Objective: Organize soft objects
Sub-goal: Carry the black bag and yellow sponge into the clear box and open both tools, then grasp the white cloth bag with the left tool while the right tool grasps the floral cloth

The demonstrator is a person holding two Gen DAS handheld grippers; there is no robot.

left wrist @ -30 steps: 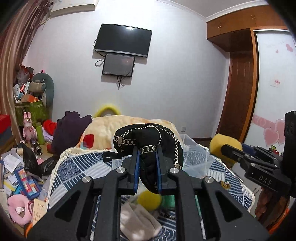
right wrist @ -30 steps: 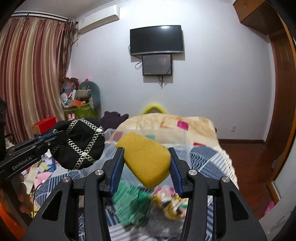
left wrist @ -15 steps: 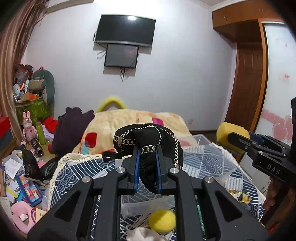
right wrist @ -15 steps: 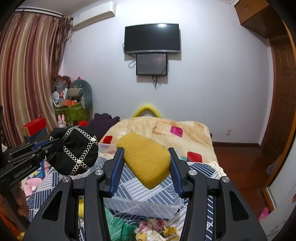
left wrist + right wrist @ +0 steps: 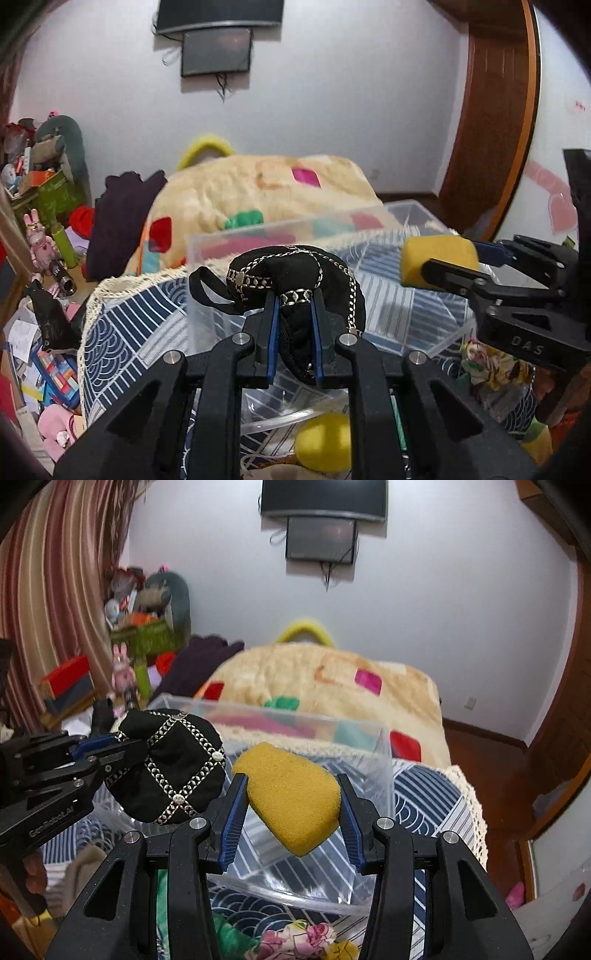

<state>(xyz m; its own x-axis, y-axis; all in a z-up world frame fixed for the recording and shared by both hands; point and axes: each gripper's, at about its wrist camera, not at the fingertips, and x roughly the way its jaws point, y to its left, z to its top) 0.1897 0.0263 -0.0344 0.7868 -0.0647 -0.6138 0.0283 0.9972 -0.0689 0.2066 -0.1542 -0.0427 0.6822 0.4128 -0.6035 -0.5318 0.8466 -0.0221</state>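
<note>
A black cap with silver chain trim hangs pinched in my left gripper, which is shut on it above the clear plastic bin. In the right wrist view the same cap shows at the left in the left gripper. My right gripper is shut on a yellow sponge, held over the bin. From the left wrist view the sponge and right gripper sit at the right, over the bin's right side.
The bin rests on a blue patterned bedspread. A yellow ball, green cloth and floral fabric lie near the bin's front. A beige blanket lies behind it. Toys and boxes crowd the floor at left.
Both grippers moved forward and tipped downward with their loads; the clear bin now lies directly under the cap and the sponge, and the TV has slid toward the top edge.
</note>
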